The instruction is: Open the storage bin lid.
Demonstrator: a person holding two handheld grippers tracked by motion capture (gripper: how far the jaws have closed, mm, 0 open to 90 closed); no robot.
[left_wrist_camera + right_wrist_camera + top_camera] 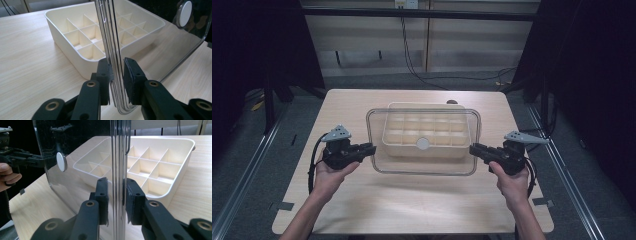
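- Currently, clear lid (424, 170): transparent rectangle with a white round knob (423, 143), centre of the high view, long axis running left to right; sits over the tray, shifted toward the frame's bottom.
- Tray (412, 107): cream, divided into compartments, open, on the table (412, 205) at frame centre.
- Left gripper (371, 148): jaws clamped on the lid's left short edge.
- Right gripper (474, 149): jaws clamped on the right short edge.
- Judgement: both hands equally near; the lid must travel toward the frame's top to square with the tray.
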